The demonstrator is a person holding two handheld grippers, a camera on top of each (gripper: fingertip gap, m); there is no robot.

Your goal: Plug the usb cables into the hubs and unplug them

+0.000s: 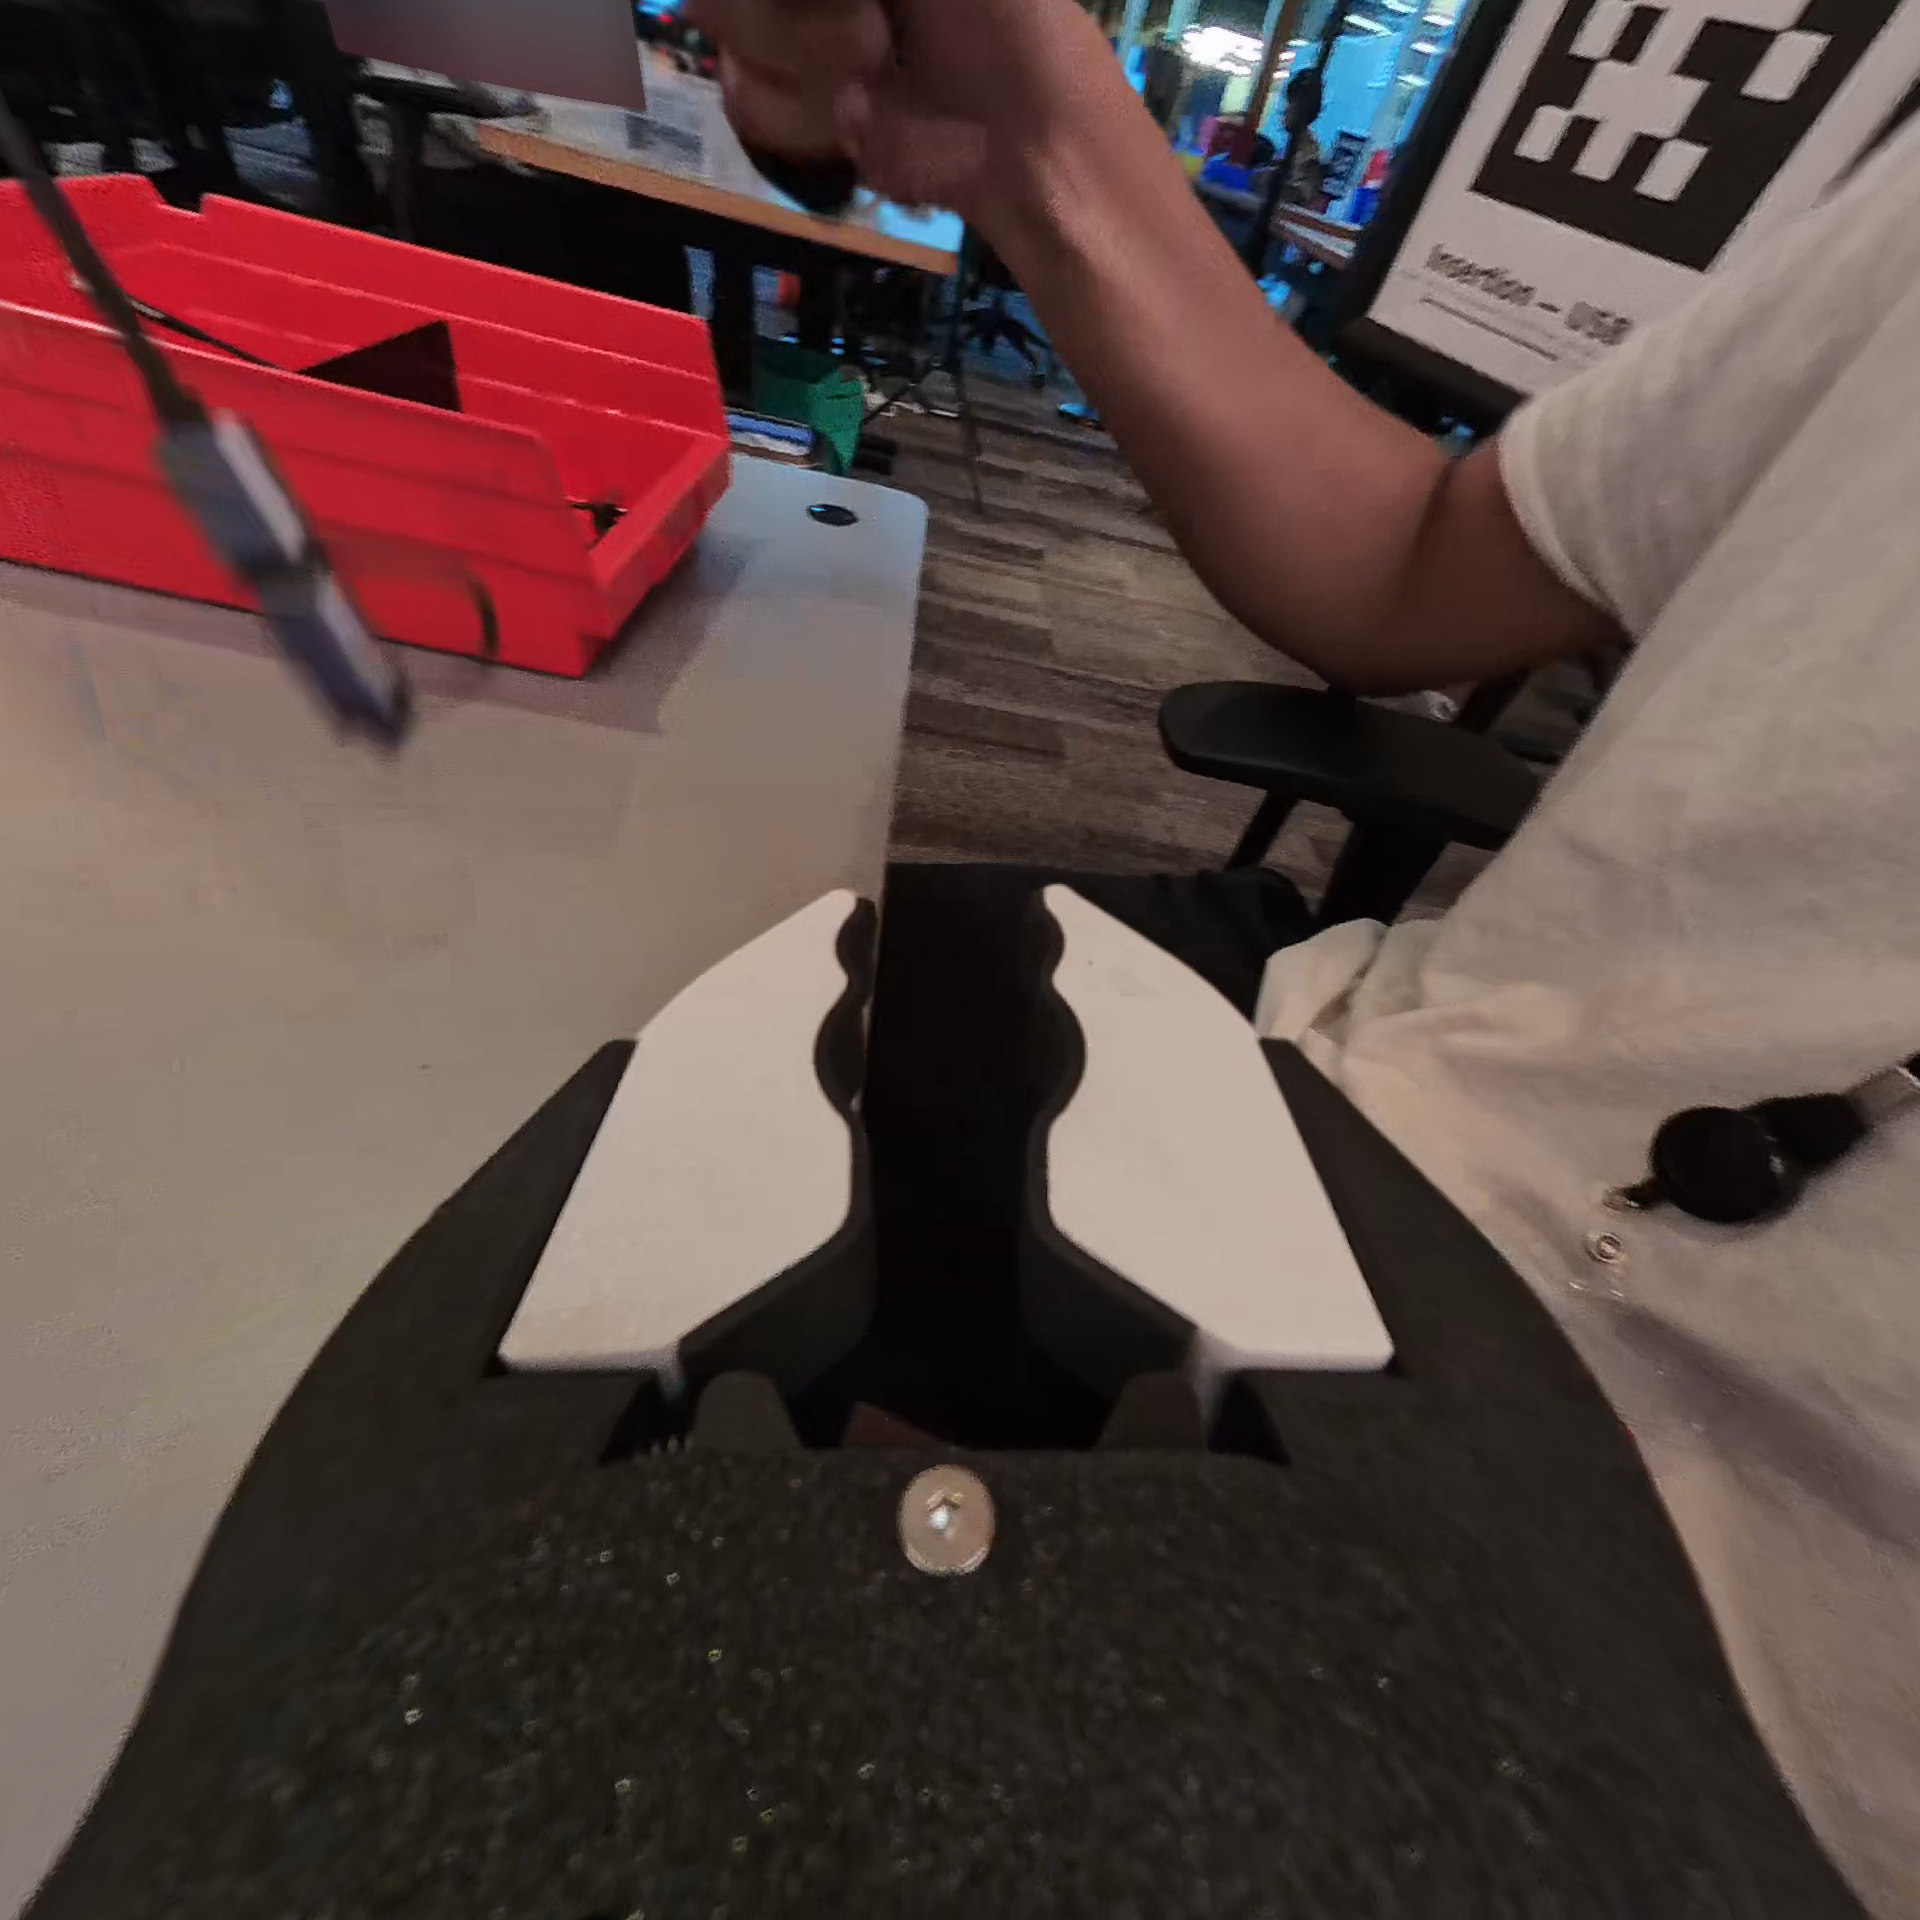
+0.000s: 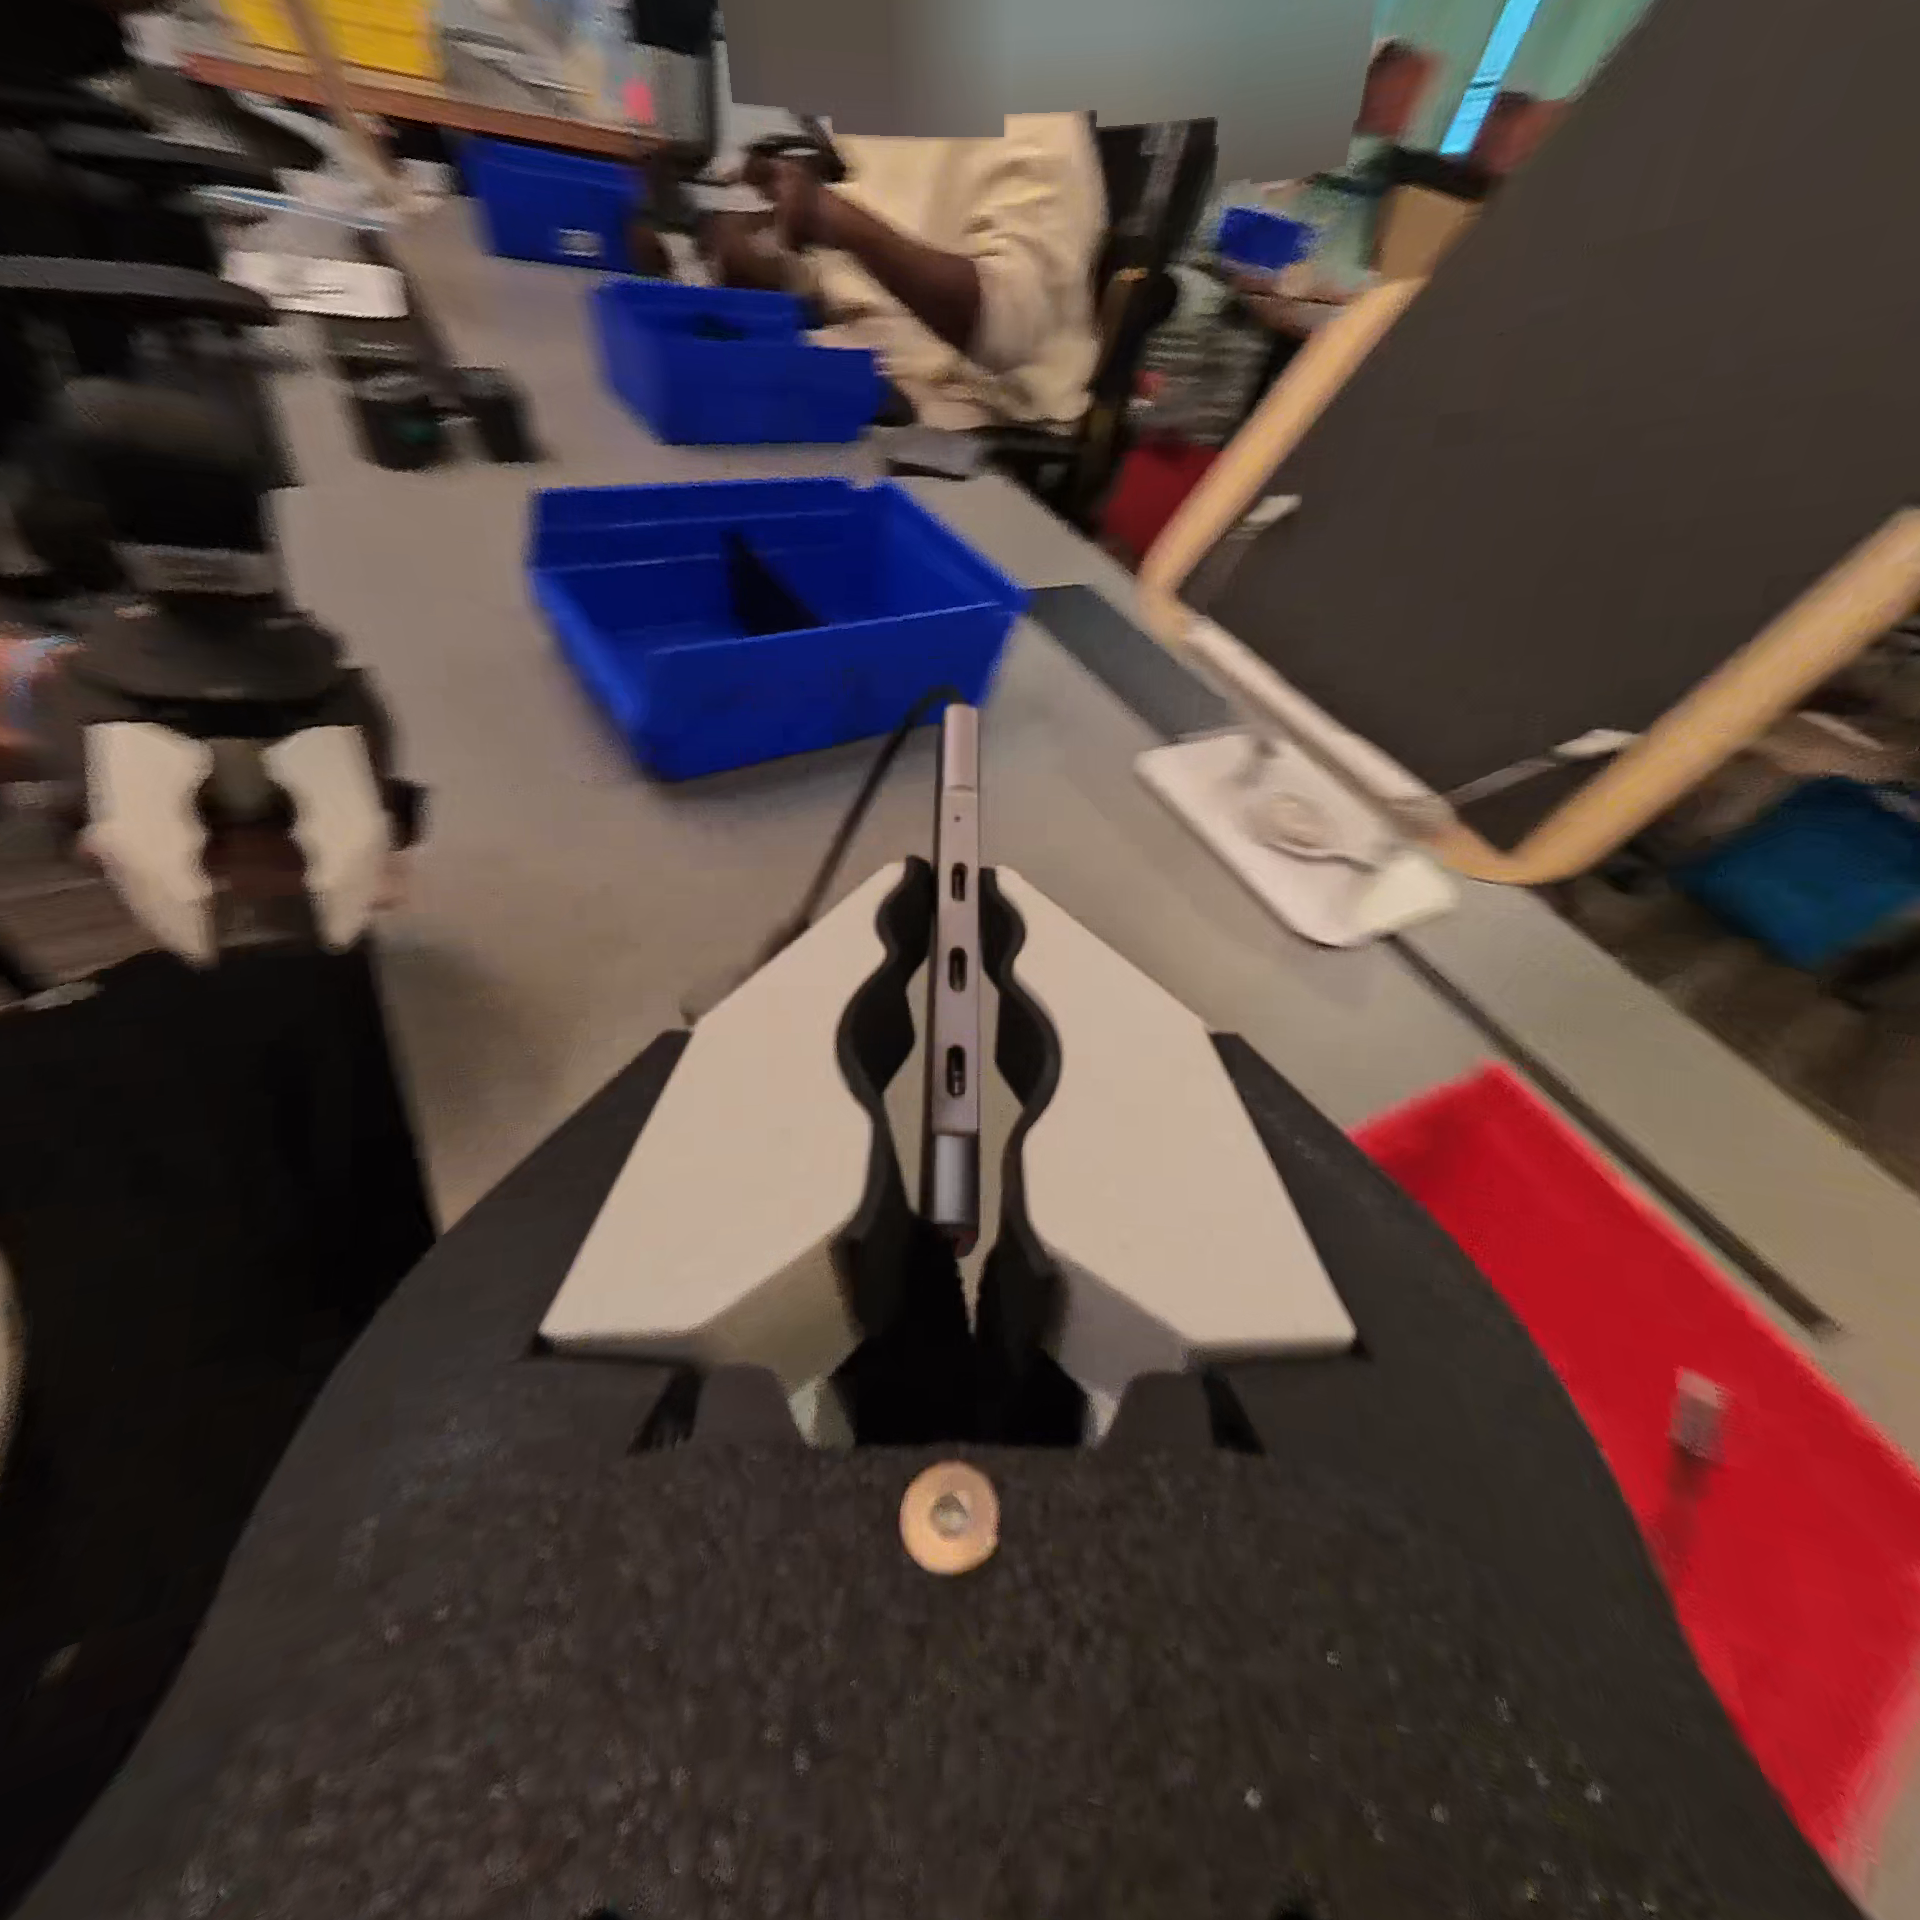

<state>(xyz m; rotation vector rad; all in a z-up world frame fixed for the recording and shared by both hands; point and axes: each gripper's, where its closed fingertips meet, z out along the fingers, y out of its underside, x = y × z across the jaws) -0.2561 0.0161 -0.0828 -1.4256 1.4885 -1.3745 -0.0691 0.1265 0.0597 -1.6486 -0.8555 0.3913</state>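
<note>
My right gripper (image 2: 958,883) is shut on a slim grey USB hub (image 2: 956,997). The hub stands on edge between the pads with several ports facing the camera. Its black cable (image 2: 857,810) runs from the far end down to the grey table (image 2: 582,935). My left gripper (image 1: 954,914) is open and empty over the table's right edge; it also shows blurred at the left of the right wrist view (image 2: 260,914). In the left wrist view a blurred grey plug piece on a black cable (image 1: 281,561) hangs above the table; what holds it is out of frame.
A red bin (image 1: 416,447) sits at the table's back left; it also shows in the right wrist view (image 2: 1558,1299) with a small grey plug (image 2: 1696,1418). Blue bins (image 2: 769,613) stand ahead. A person's arm (image 1: 1195,364), white shirt and black chair armrest (image 1: 1340,738) are at the right.
</note>
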